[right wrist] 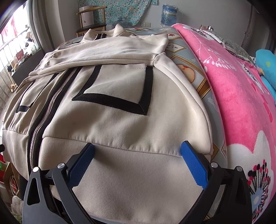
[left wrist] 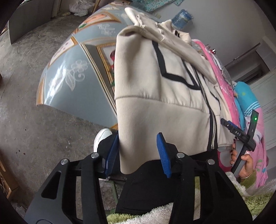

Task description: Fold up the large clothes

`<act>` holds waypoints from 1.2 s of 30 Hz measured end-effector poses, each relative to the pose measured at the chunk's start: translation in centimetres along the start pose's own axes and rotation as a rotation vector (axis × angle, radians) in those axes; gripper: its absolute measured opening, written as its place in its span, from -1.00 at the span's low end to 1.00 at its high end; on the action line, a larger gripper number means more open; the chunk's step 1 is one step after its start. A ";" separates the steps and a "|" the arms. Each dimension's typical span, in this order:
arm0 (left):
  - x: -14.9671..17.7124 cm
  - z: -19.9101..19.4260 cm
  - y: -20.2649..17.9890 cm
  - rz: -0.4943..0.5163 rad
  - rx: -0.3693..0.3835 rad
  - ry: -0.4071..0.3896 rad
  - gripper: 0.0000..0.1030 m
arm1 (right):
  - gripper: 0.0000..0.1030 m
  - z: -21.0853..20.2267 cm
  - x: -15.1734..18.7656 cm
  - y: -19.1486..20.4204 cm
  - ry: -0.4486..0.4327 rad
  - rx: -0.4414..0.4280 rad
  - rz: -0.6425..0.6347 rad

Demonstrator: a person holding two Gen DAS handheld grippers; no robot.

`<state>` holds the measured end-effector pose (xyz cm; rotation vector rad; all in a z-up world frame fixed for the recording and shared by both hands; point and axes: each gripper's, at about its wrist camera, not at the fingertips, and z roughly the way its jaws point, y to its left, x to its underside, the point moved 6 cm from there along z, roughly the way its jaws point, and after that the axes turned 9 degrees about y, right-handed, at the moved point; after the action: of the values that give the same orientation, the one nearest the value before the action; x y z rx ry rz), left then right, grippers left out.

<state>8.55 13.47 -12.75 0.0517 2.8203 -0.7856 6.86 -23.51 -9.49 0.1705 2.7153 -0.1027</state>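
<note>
A cream zip-up jacket point(right wrist: 120, 106) with black pocket trim lies on a table, sleeves folded across its chest. It also shows in the left wrist view point(left wrist: 155, 96). My left gripper point(left wrist: 138, 151) is open, its blue fingers either side of the jacket's left hem corner, which hangs off the table edge. My right gripper point(right wrist: 138, 163) is open, its fingers straddling the ribbed hem at the jacket's right side. The right gripper also shows in the left wrist view point(left wrist: 241, 134), at the hem by the zipper.
The table has a blue patterned cover point(left wrist: 72, 82). A pink floral blanket point(right wrist: 241, 96) lies beside the jacket on the right, with a blue cushion point(right wrist: 267, 65) beyond. A chair point(right wrist: 91, 22) and a water jug point(right wrist: 169, 14) stand at the far side. Concrete floor point(left wrist: 34, 120) lies on the left.
</note>
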 end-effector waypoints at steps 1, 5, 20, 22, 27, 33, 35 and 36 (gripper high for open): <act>0.1 0.3 0.1 -0.002 0.001 0.013 -0.17 | 0.89 0.0 0.0 0.0 -0.002 0.001 0.000; 0.3 1.4 0.1 -0.031 0.034 0.042 -0.20 | 0.89 0.0 0.0 0.0 -0.005 0.001 0.000; -0.3 -1.3 -2.4 0.039 0.092 -0.008 -0.44 | 0.89 -0.1 0.1 0.0 -0.021 -0.005 -0.018; -0.5 -1.0 -2.0 0.014 0.092 -0.006 -0.44 | 0.89 -0.1 0.2 0.0 -0.021 -0.007 -0.019; -0.9 -0.1 -1.0 -0.036 0.063 0.000 -0.44 | 0.89 -0.4 0.2 -0.1 -0.022 -0.030 -0.029; -0.7 -0.5 -1.2 -0.003 -0.012 -0.029 -0.75 | 0.89 -3.5 1.9 -1.9 -0.027 -0.113 0.011; -0.5 -1.3 -1.8 0.035 -0.020 -0.051 -0.81 | 0.89 -4.9 3.1 -3.5 -0.036 -0.113 0.049; -0.4 -1.9 -2.1 0.043 -0.010 -0.066 -0.83 | 0.89 -5.6 3.9 -4.5 -0.038 -0.107 0.072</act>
<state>8.34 12.65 -10.01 0.0827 2.7512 -0.7496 0.50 -27.00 -5.77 0.2326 2.6655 0.0601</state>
